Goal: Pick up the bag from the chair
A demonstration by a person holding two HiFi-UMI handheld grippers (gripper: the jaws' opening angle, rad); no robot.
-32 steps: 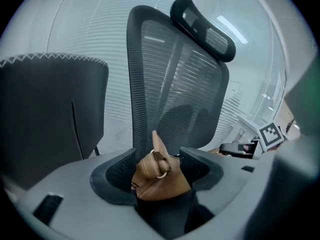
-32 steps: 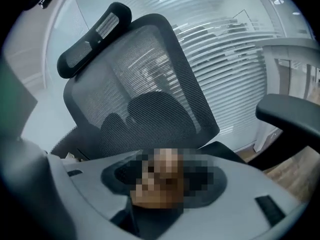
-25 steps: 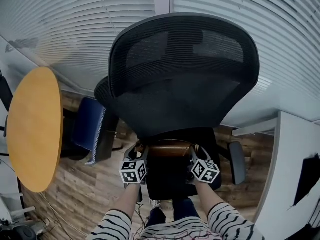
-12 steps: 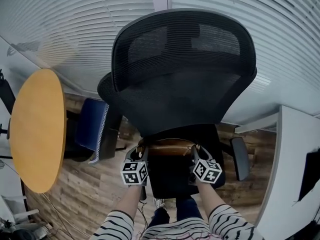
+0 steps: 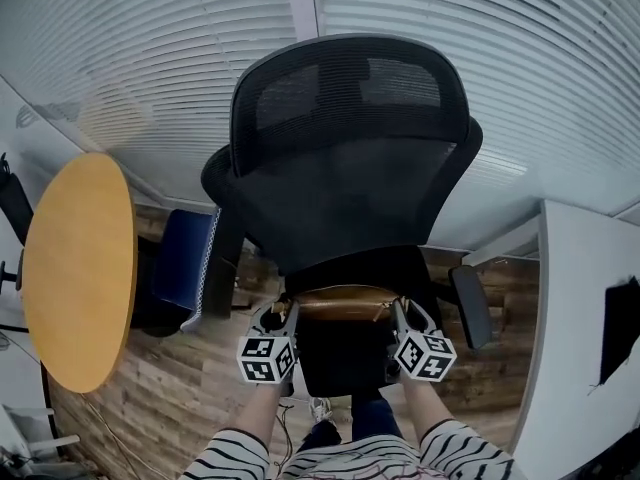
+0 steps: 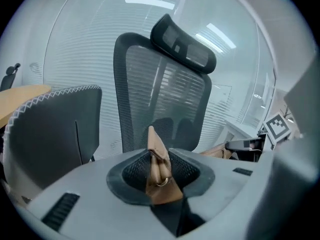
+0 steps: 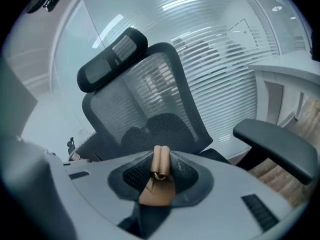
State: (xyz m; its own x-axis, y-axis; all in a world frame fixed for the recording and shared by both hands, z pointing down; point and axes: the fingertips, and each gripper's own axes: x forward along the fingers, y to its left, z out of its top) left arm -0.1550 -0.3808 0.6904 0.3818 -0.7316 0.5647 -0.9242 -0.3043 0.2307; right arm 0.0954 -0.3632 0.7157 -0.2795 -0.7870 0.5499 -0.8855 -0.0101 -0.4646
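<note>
A brown leather bag (image 5: 345, 296) hangs over the seat of a black mesh office chair (image 5: 345, 168), stretched between my two grippers. My left gripper (image 5: 281, 315) is shut on the bag's left strap end (image 6: 158, 170), where a metal ring shows. At the other end, my right gripper (image 5: 405, 317) is shut on the right strap end (image 7: 160, 170), also with a ring. Most of the bag's body is hidden behind the jaws in both gripper views.
A round orange table (image 5: 75, 268) stands at the left, with a blue chair (image 5: 185, 258) beside it. A white desk (image 5: 585, 338) runs along the right. The chair's armrest (image 5: 472, 306) sits close to my right gripper. White blinds (image 5: 150, 58) cover the wall behind.
The bag has come up a little and toward me with both grippers, which stay shut on its ends. The view has shifted so the chair back looks smaller.
</note>
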